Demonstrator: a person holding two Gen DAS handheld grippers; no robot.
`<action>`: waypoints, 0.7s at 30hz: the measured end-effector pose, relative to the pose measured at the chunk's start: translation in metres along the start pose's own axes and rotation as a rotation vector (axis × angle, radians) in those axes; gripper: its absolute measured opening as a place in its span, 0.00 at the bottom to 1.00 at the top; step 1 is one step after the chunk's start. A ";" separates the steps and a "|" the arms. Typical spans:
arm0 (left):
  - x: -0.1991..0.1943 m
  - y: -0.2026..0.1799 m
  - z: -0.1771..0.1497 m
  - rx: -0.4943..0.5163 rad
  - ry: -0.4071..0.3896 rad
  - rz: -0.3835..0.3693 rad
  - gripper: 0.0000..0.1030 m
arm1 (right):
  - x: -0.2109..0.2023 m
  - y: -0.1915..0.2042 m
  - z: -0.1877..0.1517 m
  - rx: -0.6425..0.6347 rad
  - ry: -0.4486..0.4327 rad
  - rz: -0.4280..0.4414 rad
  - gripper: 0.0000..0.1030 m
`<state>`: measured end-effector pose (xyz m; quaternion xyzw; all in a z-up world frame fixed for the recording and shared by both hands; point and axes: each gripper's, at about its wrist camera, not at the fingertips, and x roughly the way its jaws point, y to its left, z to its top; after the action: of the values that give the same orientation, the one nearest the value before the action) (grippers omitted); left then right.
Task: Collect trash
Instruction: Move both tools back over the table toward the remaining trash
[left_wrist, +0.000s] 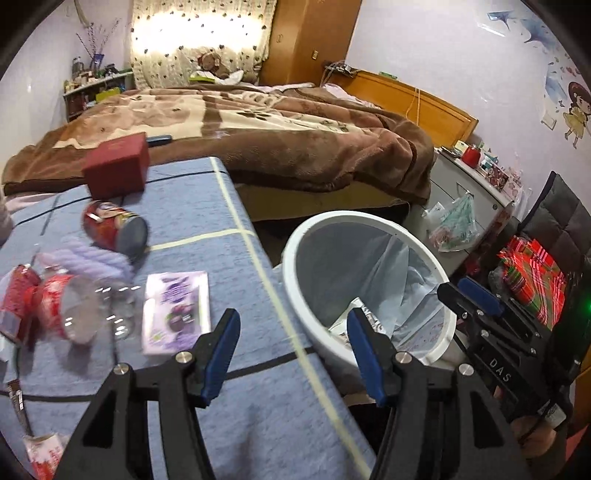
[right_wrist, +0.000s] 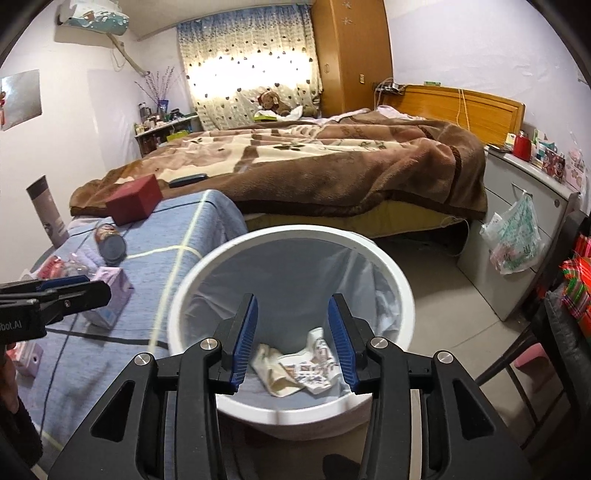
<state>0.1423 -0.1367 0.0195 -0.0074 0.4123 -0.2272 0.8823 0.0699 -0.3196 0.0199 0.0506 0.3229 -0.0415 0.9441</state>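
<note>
A white bin (left_wrist: 295, 251) with a pale liner stands beside the blue-clothed table (left_wrist: 236, 406). My left gripper (left_wrist: 293, 350) is open and holds nothing, straddling the table's edge next to the bin. On the table lie a red can (left_wrist: 110, 232), a clear bottle with a red label (left_wrist: 70, 314) and a purple carton (left_wrist: 177, 310). My right gripper (right_wrist: 293, 339) hangs open over the bin (right_wrist: 399, 288), nothing between its pads. Crumpled printed paper (right_wrist: 306, 365) lies at the bin's bottom. The left gripper (right_wrist: 74, 291) shows at the left, above the carton (right_wrist: 110, 299).
A dark red box (left_wrist: 118, 170) and a lilac rope bundle (left_wrist: 96, 258) sit further back on the table. A bed with a brown blanket (right_wrist: 332, 166) fills the room behind. A grey cabinet with a hanging plastic bag (right_wrist: 513, 240) and a dark chair (right_wrist: 565, 332) stand right of the bin.
</note>
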 end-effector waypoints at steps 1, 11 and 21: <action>-0.005 0.003 -0.002 -0.001 -0.005 0.004 0.60 | -0.002 0.003 0.000 -0.004 -0.004 0.008 0.40; -0.050 0.052 -0.026 -0.058 -0.067 0.072 0.61 | -0.012 0.046 0.002 -0.059 -0.037 0.090 0.41; -0.086 0.121 -0.049 -0.145 -0.111 0.171 0.62 | -0.006 0.093 -0.001 -0.123 -0.024 0.165 0.49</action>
<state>0.1066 0.0155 0.0252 -0.0483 0.3773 -0.1199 0.9170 0.0750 -0.2274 0.0292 0.0184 0.3083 0.0554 0.9495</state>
